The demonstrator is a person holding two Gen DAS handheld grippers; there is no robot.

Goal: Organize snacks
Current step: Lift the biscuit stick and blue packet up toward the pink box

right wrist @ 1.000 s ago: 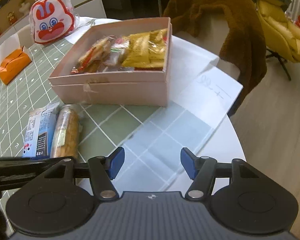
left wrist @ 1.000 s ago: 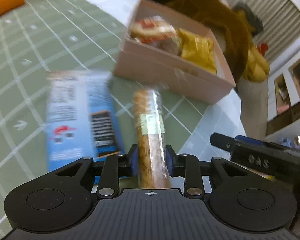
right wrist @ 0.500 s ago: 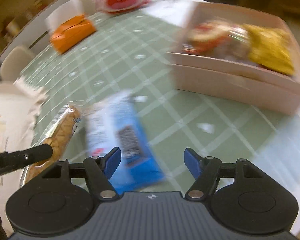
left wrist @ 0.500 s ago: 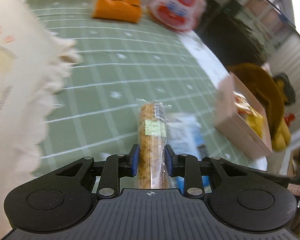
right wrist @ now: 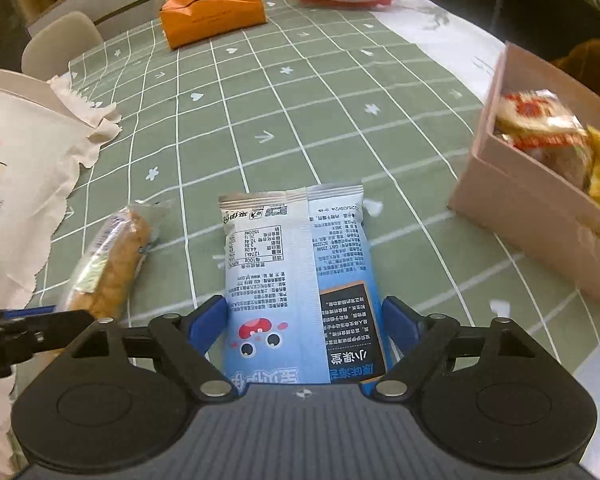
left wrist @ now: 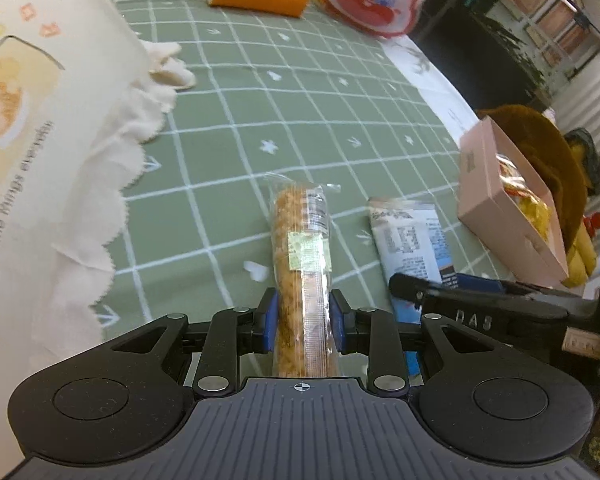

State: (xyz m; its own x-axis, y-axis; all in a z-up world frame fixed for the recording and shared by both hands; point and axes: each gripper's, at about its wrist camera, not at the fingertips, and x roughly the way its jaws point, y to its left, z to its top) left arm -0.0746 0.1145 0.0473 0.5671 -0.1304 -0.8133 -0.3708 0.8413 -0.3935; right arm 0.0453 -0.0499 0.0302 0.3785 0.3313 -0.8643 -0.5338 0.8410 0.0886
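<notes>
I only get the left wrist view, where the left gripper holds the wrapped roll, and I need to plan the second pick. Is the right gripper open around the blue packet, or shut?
Observer: Open. The right gripper has its fingers on either side of the blue packet, which lies flat on the tablecloth. The packet shows no squeeze.
Operator: How is the packet lined up with it?
Observer: Lengthwise along the fingers. Its near end runs under the gripper body, and its far sealed end points away, apart from the pink box.
</notes>
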